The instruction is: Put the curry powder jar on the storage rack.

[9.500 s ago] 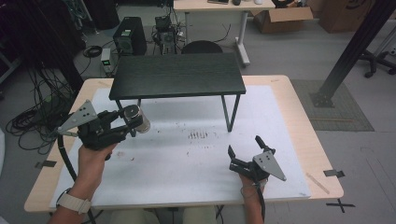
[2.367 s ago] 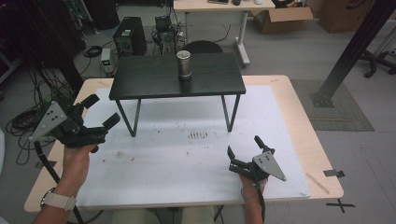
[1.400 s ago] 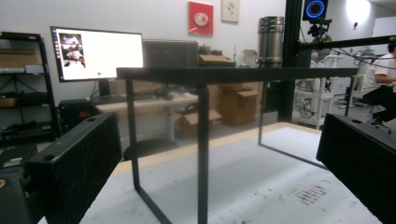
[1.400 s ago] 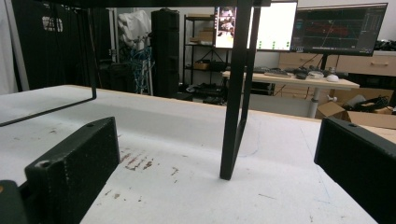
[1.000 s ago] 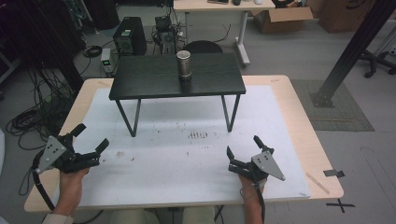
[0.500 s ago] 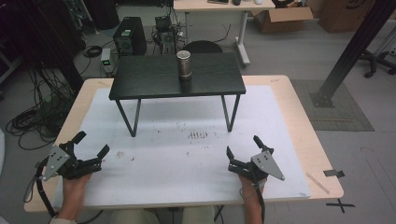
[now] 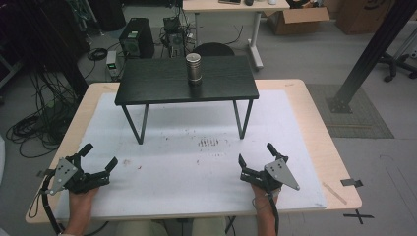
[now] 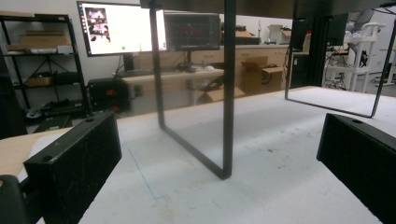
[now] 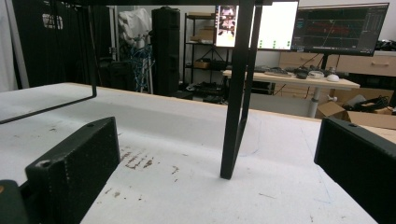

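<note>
With the can (image 7: pixel 193 68) set upright on the stand (image 7: pixel 162 83), both grippers (image 7: pixel 96 164) (image 7: pixel 256 162) rest wide-jawed on the desk (image 7: pixel 314 128), so nothing seems left to do.

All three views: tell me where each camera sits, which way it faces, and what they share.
High view: above the near edge, looking forward and down on the small black table, metal cup, both forearms.
Left gripper view: low on the left claw, facing a table leg.
Right gripper view: on the right claw, likewise.
Shared: the white mat.
</note>
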`<state>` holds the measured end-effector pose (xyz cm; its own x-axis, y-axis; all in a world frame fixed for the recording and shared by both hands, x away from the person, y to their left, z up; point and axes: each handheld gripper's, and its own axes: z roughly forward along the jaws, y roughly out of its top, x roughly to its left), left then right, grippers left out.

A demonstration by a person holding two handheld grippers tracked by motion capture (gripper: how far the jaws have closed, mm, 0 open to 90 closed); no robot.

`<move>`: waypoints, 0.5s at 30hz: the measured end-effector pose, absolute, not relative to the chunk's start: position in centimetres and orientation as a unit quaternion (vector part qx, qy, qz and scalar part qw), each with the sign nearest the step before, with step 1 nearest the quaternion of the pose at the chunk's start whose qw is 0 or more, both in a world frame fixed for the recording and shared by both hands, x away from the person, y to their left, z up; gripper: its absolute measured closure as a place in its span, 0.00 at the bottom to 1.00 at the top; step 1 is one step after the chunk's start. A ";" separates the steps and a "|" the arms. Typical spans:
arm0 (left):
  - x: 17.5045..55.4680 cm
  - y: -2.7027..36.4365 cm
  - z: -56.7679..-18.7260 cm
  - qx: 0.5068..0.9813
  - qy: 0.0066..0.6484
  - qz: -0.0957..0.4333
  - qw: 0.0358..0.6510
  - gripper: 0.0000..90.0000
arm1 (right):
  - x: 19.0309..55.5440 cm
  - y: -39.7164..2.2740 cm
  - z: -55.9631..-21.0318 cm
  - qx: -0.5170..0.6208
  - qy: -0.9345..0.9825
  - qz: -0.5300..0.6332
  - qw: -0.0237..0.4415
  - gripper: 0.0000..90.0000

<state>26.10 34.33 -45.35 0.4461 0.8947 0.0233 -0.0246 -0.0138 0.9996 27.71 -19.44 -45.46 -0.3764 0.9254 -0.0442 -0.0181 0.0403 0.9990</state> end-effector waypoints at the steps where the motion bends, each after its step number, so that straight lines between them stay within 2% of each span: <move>1: 26.1 34.3 -45.4 0.601 0.364 0.381 0.601 0.00 | 27.7 -19.4 -45.5 0.381 0.595 0.578 0.408 0.00; 15: 26.1 34.3 -45.5 0.600 0.369 0.380 0.600 0.00 | 27.7 -19.5 -45.5 0.382 0.594 0.579 0.408 0.00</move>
<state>26.14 34.32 -45.48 0.4396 0.8981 0.0141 -0.0129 -0.0094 0.9999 27.70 -19.45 -45.47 -0.3764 0.9255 -0.0434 -0.0183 0.0394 0.9991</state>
